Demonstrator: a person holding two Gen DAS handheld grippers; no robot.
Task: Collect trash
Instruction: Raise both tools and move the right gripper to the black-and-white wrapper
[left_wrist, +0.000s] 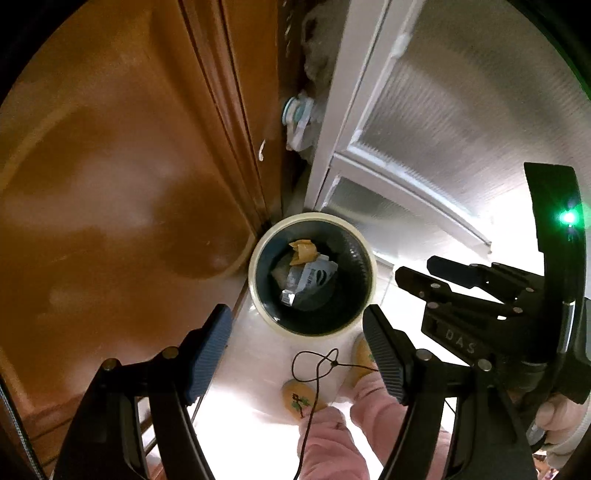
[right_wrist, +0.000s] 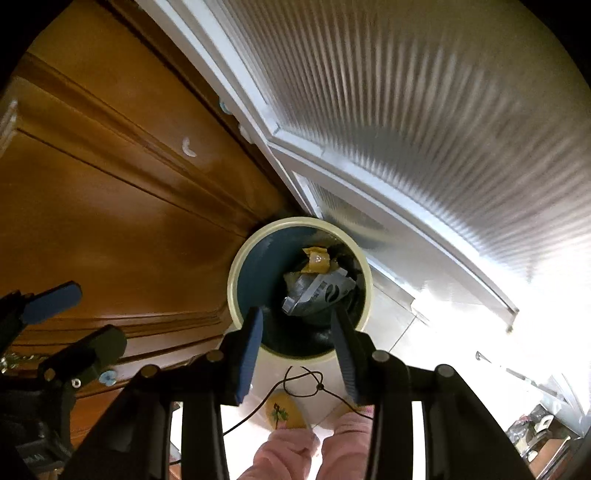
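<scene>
A round trash bin (left_wrist: 258, 291) with a cream rim and dark inside stands on the floor in the corner. It holds a yellow wrapper (left_wrist: 303, 251) and a silver-grey packet (left_wrist: 310, 282). The bin (right_wrist: 236, 295), wrapper (right_wrist: 317, 260) and packet (right_wrist: 319, 291) also show in the right wrist view. My left gripper (left_wrist: 297, 350) is open and empty above the bin's near rim. My right gripper (right_wrist: 301, 343) is open and empty directly above the bin; it also shows in the left wrist view (left_wrist: 424, 269). The left gripper appears at the left of the right wrist view (right_wrist: 79, 317).
A brown wooden cabinet (left_wrist: 110, 184) stands left of the bin. A white-framed ribbed glass door (left_wrist: 461, 110) is on the right. The person's pink trousers (left_wrist: 332, 443) and yellow slippers (left_wrist: 301, 398) are below on a pale tiled floor. A thin black cord (left_wrist: 317, 369) dangles.
</scene>
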